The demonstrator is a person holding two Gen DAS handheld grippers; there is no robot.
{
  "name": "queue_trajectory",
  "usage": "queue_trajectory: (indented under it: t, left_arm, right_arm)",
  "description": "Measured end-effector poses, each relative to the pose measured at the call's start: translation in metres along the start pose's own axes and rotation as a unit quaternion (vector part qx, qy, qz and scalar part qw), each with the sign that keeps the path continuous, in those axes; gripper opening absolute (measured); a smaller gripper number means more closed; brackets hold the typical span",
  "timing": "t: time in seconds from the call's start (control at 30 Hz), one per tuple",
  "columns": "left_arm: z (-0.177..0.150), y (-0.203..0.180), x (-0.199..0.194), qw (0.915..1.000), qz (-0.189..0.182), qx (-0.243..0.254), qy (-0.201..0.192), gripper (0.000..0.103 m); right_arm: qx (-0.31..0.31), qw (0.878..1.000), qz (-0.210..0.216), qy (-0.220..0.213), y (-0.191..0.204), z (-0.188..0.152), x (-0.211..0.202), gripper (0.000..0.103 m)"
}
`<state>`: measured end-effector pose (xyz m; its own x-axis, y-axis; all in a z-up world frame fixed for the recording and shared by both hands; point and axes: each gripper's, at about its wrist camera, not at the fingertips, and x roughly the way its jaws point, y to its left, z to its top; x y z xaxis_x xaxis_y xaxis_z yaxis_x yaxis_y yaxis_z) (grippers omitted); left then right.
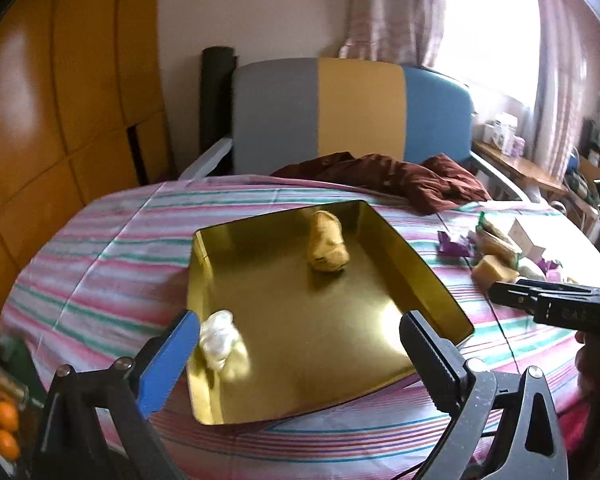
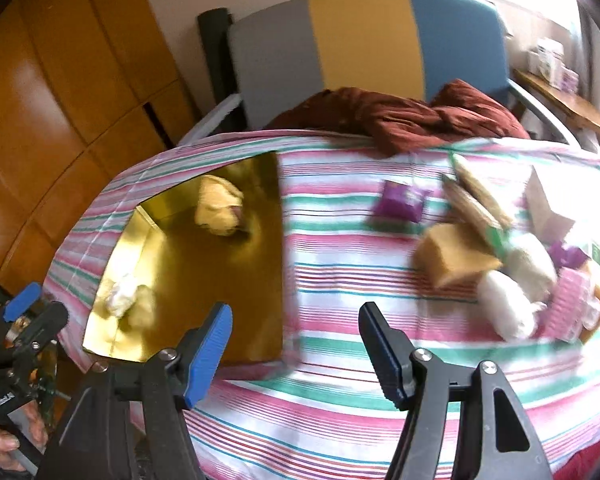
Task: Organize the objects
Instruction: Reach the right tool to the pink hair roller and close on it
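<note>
The left gripper point(image 1: 300, 344) is seen spread wide over a gold tray point(image 1: 416, 256) at frame centre; the right gripper point(image 2: 296, 340) is held apart, empty, above the striped surface point(image 2: 340, 400).

You see a tray point(image 1: 420, 256) of polished gold-coloured metal, smooth and mirror-like, which reflects the white crumpled wad point(image 1: 218, 338) that lies in it. The yellow bundle point(image 1: 327, 246) in the tray looks like soft matt cloth. The striped cloth point(image 1: 100, 248) on the desk is woven and matt. The dark red fabric point(image 1: 400, 178) behind is wrinkled. The wardrobe point(image 1: 60, 100) is glossy varnished wood. The left tool point(image 1: 300, 344) has matt black plastic arms and a ribbed blue pad. The purple packet point(image 2: 400, 200) looks shiny, like foil.
</note>
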<state>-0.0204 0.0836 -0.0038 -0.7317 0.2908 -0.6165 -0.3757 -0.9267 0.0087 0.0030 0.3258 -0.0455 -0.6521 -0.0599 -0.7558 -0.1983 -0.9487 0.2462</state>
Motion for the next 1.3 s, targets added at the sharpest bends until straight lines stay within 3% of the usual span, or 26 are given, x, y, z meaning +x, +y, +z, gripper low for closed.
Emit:
queue_trajectory:
  t: [0.37, 0.73, 0.83, 1.0, 1.3]
  left_arm:
    - [0.015, -0.059, 0.005, 0.9956, -0.066, 0.066, -0.004, 0.101]
    - [0.024, -0.132, 0.023, 0.9792, -0.128, 0.157, 0.003, 0.100]
    - [0.025, -0.153, 0.032, 0.9739, -0.140, 0.178, 0.010, 0.099]
    - [0.029, -0.181, 0.048, 0.9662, -0.156, 0.204, 0.024, 0.096]
    - [0.034, -0.209, 0.081, 0.9583, -0.171, 0.223, 0.055, 0.094]
  right_arm:
    - [0.087, 0.994, -0.067, -0.009, -0.092, -0.004, -0.032, 0.067]
    - [0.194, 0.969, -0.151, -0.031, -0.198, -0.008, -0.090, 0.067]
    - [0.222, 0.963, -0.151, -0.014, -0.221, -0.013, -0.096, 0.067]
    - [0.252, 0.963, -0.099, 0.016, -0.232, -0.019, -0.081, 0.067]
    - [0.254, 0.961, -0.106, 0.023, -0.234, -0.010, -0.053, 0.067]
